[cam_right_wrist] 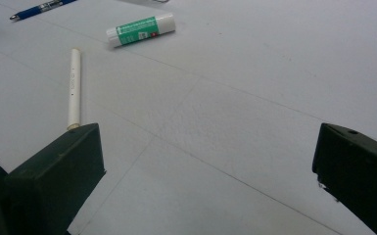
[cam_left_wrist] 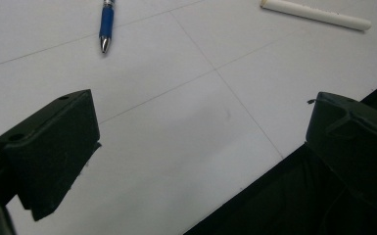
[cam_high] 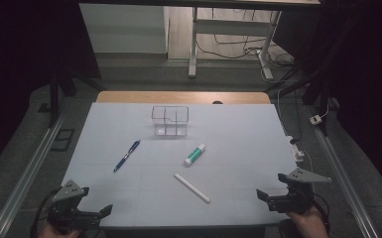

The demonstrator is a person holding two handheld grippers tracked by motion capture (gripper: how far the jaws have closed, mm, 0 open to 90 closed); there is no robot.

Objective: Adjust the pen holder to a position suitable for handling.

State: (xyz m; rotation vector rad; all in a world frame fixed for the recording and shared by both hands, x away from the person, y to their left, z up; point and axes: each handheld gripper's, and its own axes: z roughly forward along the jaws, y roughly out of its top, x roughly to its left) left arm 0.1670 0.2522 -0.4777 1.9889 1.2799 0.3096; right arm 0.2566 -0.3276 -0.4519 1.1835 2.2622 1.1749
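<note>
While both tools wait at the near edge of the counter (cam_high: 129, 198), three desk items lie loose in front of a clear plastic organizer (cam_high: 170, 121), apparently laid out for sorting into it. The organizer stands upright toward the far side, its compartments open at the top and looking bare, so nothing seems filed yet. A blue pen (cam_high: 127, 155) lies slanted to the near left of the organizer; a green-labelled glue stick (cam_high: 194, 154) rests on its side to the organizer's near right; a white marker (cam_high: 192, 188) lies diagonally nearer the person than the organizer, the closest item to both hands. All three sit well apart from each other, which leaves room for a tool to come down around any one without nudging the rest. The left tool (cam_high: 82, 213) hovers at the near left corner, its jaws spread wide and holding nothing; the right tool (cam_high: 273, 197) mirrors it at the near right, jaws likewise apart and unloaded. From the right gripper view, the marker points almost straight at the camera, likely the easiest first pick.
</note>
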